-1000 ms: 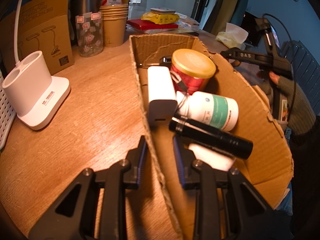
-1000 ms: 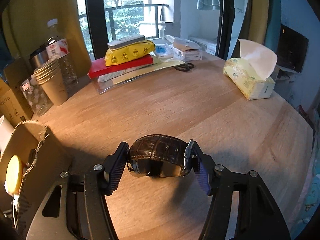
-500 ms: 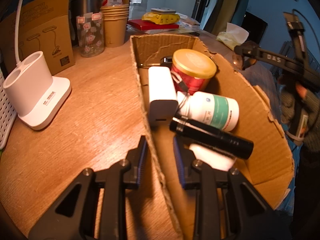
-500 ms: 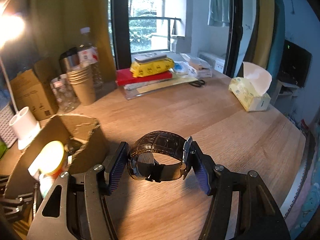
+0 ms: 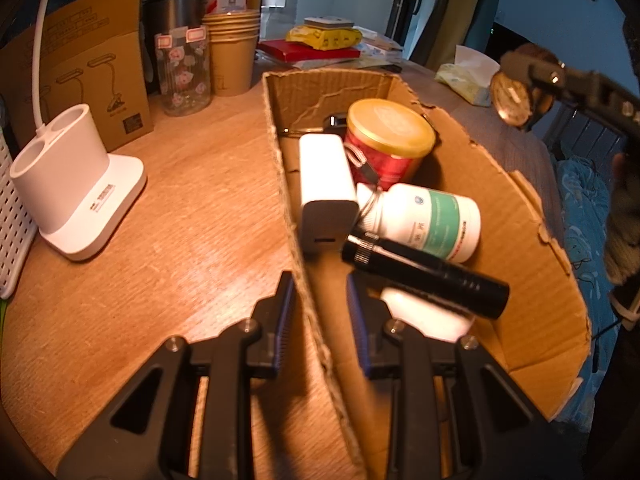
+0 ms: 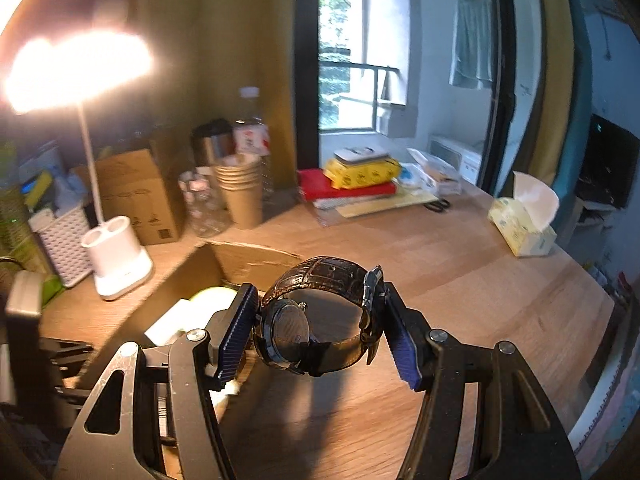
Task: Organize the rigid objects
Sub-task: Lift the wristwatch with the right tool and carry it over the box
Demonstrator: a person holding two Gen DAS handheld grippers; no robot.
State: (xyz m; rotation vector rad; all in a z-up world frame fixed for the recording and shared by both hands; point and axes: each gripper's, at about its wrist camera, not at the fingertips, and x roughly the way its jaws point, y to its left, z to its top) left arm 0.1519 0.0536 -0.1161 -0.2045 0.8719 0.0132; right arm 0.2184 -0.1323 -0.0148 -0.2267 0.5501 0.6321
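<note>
We see a dark leather-strapped watch (image 6: pixel 320 320) held in the air above the table's near edge, beside the cardboard box (image 5: pixel 532 216). In the box lie a red gold-lidded can (image 5: pixel 388 140), white power bank (image 5: pixel 326 188), white bottle (image 5: pixel 432 220) and black flashlight (image 5: pixel 424 276).

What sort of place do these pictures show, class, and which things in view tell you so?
Probably a room in a home: a wooden table cluttered with paper cups, a tissue box and a lit desk lamp, beside a balcony window.
</note>
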